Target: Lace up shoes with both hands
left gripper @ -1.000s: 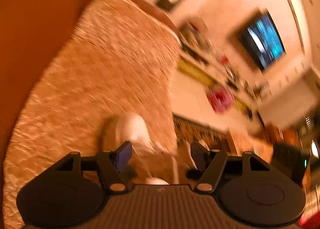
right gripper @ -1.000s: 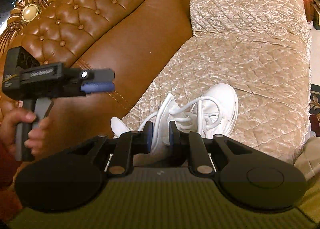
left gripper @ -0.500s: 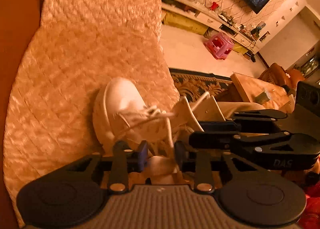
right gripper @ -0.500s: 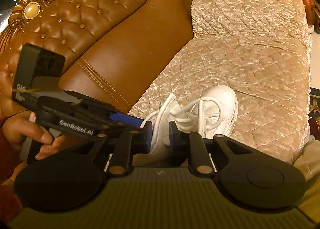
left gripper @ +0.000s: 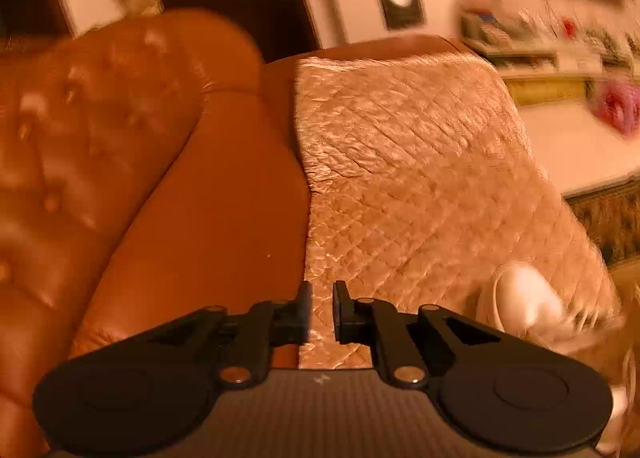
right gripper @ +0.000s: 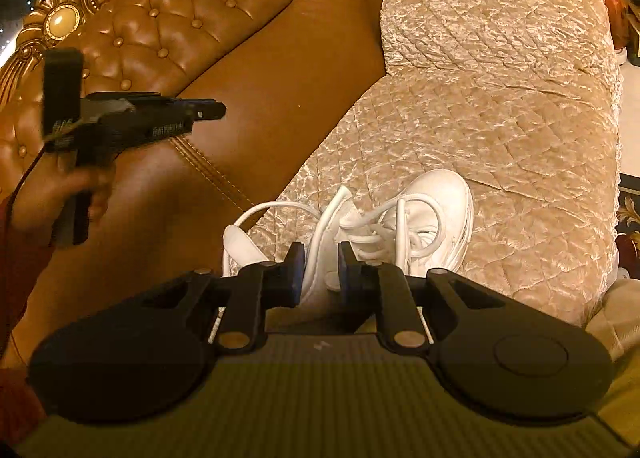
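The white leather sneaker [right gripper: 436, 205] lies on the quilted beige velvet seat cover [right gripper: 520, 129] of the brown tufted leather sofa [right gripper: 248, 69], its loose white laces [right gripper: 424, 217] looped over the top. The right gripper [right gripper: 320, 266] has its fingers pinching the sneaker's upright white tongue [right gripper: 320, 254]. Off to the left, the left gripper [left gripper: 320, 314] hangs above the sofa well apart from the shoe, fingers closing with nothing between them.
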Tool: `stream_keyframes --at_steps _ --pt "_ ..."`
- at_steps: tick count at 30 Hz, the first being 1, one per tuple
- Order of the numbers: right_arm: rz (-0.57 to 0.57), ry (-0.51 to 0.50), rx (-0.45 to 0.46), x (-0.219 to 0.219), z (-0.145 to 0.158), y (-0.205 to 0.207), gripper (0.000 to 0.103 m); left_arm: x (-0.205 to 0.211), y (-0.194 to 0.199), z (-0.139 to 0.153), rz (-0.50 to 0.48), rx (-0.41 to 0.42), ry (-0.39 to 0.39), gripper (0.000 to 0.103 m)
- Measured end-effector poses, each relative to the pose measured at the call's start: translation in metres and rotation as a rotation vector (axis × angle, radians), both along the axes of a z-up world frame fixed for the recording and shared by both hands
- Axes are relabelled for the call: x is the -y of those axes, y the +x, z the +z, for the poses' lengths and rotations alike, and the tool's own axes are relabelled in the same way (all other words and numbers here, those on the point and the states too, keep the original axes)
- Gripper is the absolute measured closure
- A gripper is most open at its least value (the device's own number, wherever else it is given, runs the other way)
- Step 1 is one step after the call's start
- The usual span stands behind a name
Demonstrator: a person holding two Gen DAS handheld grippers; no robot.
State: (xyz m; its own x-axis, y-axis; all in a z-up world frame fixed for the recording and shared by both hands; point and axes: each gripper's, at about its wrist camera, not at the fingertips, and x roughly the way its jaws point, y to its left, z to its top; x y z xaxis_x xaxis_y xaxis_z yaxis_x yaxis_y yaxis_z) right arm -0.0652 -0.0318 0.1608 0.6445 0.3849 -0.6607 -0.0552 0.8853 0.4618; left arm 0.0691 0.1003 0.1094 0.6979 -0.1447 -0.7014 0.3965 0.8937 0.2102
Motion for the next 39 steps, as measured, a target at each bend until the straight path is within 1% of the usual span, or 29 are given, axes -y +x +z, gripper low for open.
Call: stream_keyframes --at_steps 2,3,4,6,7,8,11,14,17,18,20,21,22,24,26,28,29,30,33,35,36,37,39 --pt "0.001 0.001 0.001 0.000 0.000 0.000 0.082 -0.008 0.009 -0.002 -0.060 -0.173 -0.211 0.077" --pt "0.001 0.002 0.001 0.000 0.000 0.000 0.082 -0.007 0.011 -0.007 -0.099 -0.286 -0.315 0.068" --pt "0.000 0.003 0.000 0.001 0.000 0.001 0.082 -0.006 0.014 -0.013 -0.139 -0.402 -0.420 0.065" --pt "0.002 0.002 0.000 0.001 -0.001 0.001 0.082 0.000 0.010 -0.027 -0.178 -0.555 -0.570 0.064" --pt "0.004 0.000 0.001 0.000 -0.001 0.001 0.082 0.002 0.008 -0.033 -0.188 -0.627 -0.643 0.061" --pt "0.005 0.000 0.001 0.000 -0.001 0.001 0.082 0.006 0.005 -0.038 -0.197 -0.672 -0.676 0.061" --pt "0.005 0.003 0.001 0.000 -0.001 0.001 0.082 0.025 -0.008 -0.040 -0.241 -0.588 -0.421 0.061" --pt "0.011 0.003 0.003 0.000 -0.001 0.002 0.082 0.048 -0.022 -0.048 -0.321 -0.528 -0.139 0.061" --pt "0.012 0.007 0.004 0.000 -0.001 0.002 0.082 0.061 -0.025 -0.062 -0.338 -0.453 0.044 0.057" --pt "0.012 0.008 0.005 0.000 -0.001 0.002 0.082 0.061 -0.021 -0.067 -0.305 -0.389 0.114 0.055" --pt "0.015 0.011 0.006 0.000 -0.002 0.001 0.082 0.060 -0.012 -0.076 -0.232 -0.252 0.255 0.055" --pt "0.015 0.010 0.005 0.000 -0.001 0.001 0.082 0.054 -0.004 -0.075 -0.184 -0.229 0.234 0.055" --pt "0.013 0.011 0.005 0.001 -0.001 0.000 0.082 0.044 0.005 -0.070 -0.120 -0.210 0.186 0.052" --pt "0.007 0.020 0.003 0.003 -0.002 -0.001 0.082 0.029 0.016 -0.059 -0.026 -0.168 0.120 0.044" --pt "0.003 0.027 0.002 0.004 -0.002 -0.001 0.082 0.023 0.021 -0.054 -0.031 -0.193 0.052 0.043" --pt "0.007 0.024 0.005 0.003 -0.001 0.000 0.082 0.021 0.021 -0.047 -0.067 -0.278 -0.071 0.042" --pt "0.010 0.021 0.006 0.002 -0.001 0.000 0.082 0.023 0.020 -0.044 -0.096 -0.311 -0.127 0.042" --pt "0.013 0.019 0.008 0.001 -0.001 0.001 0.082 0.028 0.017 -0.040 -0.152 -0.342 -0.184 0.042" --pt "0.018 0.016 0.011 -0.001 -0.001 0.002 0.082 0.050 -0.002 -0.030 -0.367 -0.379 -0.262 0.043" --pt "0.018 0.016 0.010 -0.001 0.000 0.002 0.082 0.073 -0.015 -0.028 -0.504 -0.365 -0.204 0.045" --pt "0.018 0.016 0.010 -0.001 0.000 0.002 0.082 0.081 -0.022 -0.028 -0.557 -0.361 -0.178 0.045" --pt "0.018 0.016 0.009 -0.001 0.000 0.002 0.082 0.089 -0.028 -0.028 -0.608 -0.357 -0.152 0.048" --pt "0.017 0.017 0.009 0.000 0.000 0.002 0.082 0.094 -0.029 -0.029 -0.650 -0.365 -0.152 0.052"
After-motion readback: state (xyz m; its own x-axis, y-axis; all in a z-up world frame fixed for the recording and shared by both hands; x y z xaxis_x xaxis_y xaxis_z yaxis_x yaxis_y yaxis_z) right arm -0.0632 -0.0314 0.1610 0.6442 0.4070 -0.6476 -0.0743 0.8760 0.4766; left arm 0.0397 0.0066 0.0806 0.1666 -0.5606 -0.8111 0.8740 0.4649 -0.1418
